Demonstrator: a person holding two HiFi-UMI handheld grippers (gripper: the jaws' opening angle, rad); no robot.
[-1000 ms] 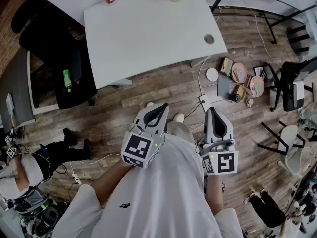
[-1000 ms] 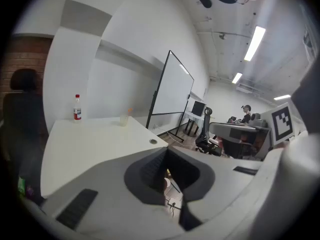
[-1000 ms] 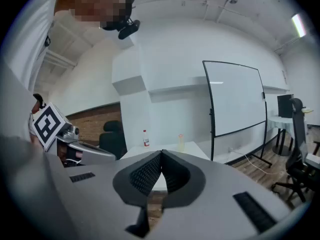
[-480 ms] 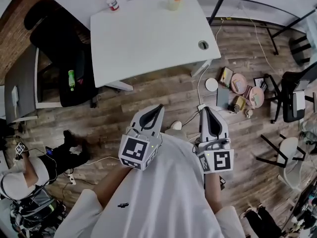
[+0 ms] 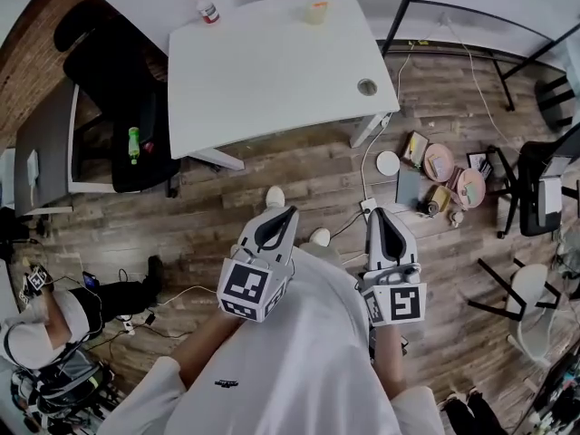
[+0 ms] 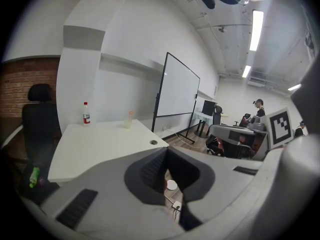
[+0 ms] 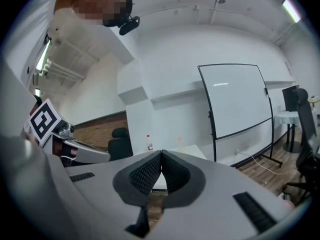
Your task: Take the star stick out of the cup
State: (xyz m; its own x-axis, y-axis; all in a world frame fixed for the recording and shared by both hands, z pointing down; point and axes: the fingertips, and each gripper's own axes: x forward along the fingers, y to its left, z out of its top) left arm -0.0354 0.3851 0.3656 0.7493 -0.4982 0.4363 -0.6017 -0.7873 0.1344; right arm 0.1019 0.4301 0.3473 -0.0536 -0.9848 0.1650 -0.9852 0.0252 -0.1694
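Observation:
A pale cup (image 5: 315,12) with an orange stick (image 5: 321,4) in it stands near the far edge of the white table (image 5: 272,71). Both grippers are held close to my body over the wooden floor, well short of the table. The left gripper (image 5: 290,210) is shut with nothing in it, and so is the right gripper (image 5: 378,212). In the left gripper view the cup (image 6: 128,119) shows far off beyond the left gripper (image 6: 165,150). In the right gripper view the cup (image 7: 179,143) is small, just above the right gripper (image 7: 161,152).
A red-capped bottle (image 5: 205,5) stands at the table's far left corner. A black office chair (image 5: 118,107) with a green bottle (image 5: 133,143) is left of the table. Plates and clutter (image 5: 439,152) and cables lie on the floor at right. A whiteboard (image 6: 177,96) stands beyond the table. A person (image 5: 36,324) sits low at left.
The head view has shifted: the table and cup sit lower in the frame and the table shows more fully. Both grippers stay shut and close to my body.

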